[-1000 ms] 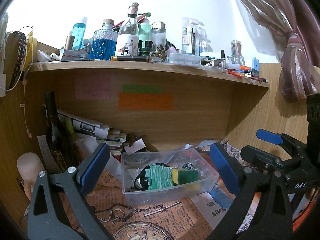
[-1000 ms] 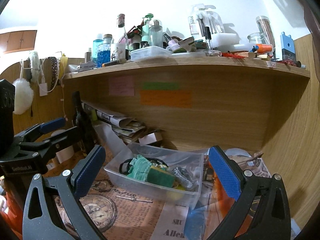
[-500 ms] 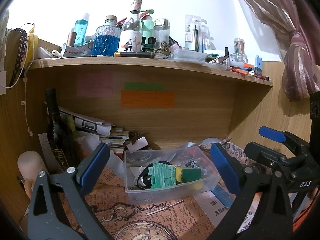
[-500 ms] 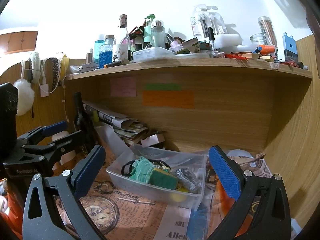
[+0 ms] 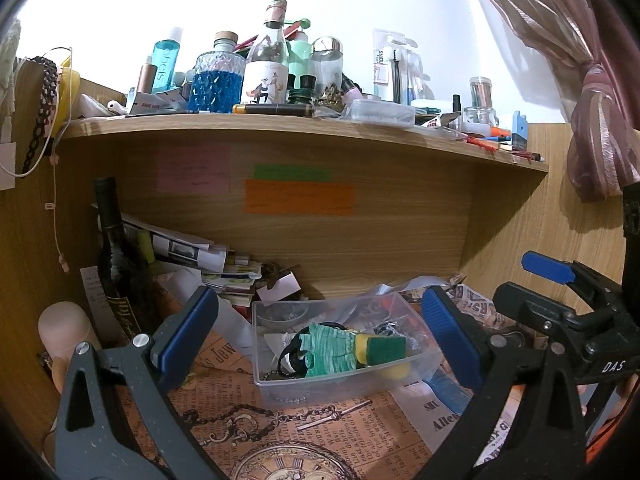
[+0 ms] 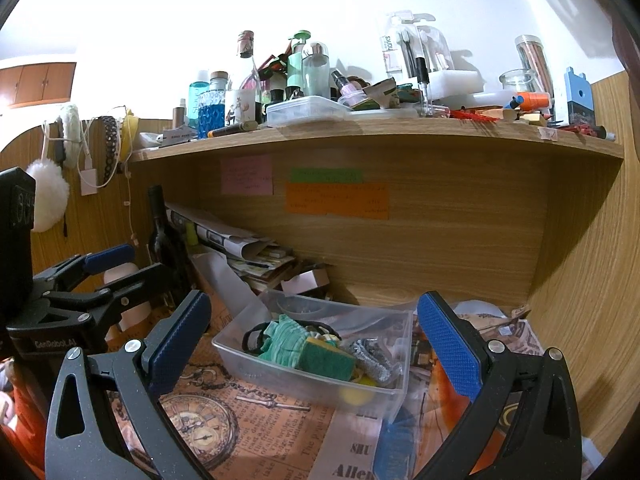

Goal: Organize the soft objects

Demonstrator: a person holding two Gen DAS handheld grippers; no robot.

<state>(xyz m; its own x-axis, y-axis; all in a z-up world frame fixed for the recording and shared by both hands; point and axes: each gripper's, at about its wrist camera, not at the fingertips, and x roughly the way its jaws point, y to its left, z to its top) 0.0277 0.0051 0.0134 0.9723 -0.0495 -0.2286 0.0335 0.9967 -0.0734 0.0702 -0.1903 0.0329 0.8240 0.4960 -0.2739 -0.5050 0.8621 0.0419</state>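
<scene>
Both tools hang above the desk surface, empty: the left gripper has its jaws spread wide with nothing between them, and the right gripper is likewise parted and unloaded. The soft items sit together in a clear plastic bin on the newspaper-print liner, under the wooden shelf. Inside the bin, a green cloth lies crumpled against a yellow-and-green sponge; a grey mesh scrubber rests just beside the sponge toward the bin's right end. Judgement on handling: all three look light and compressible, so a pinch should sink in rather than slip; the cloth will likely drape and drag neighbours along, so a bunched fold near its middle seems the safest hold. The sponge should hold its block shape, best taken across its narrow sides. The bin is thin-walled and probably slides easily if nudged. Hard to make out: a black looped item under the cloth, cord or band, cannot tell. A yellow round object shows only through the bin wall, so its softness is unknown. The bin's back corner is blurred by reflections. The blue item in front of the bin is cut off by the right gripper's frame.
</scene>
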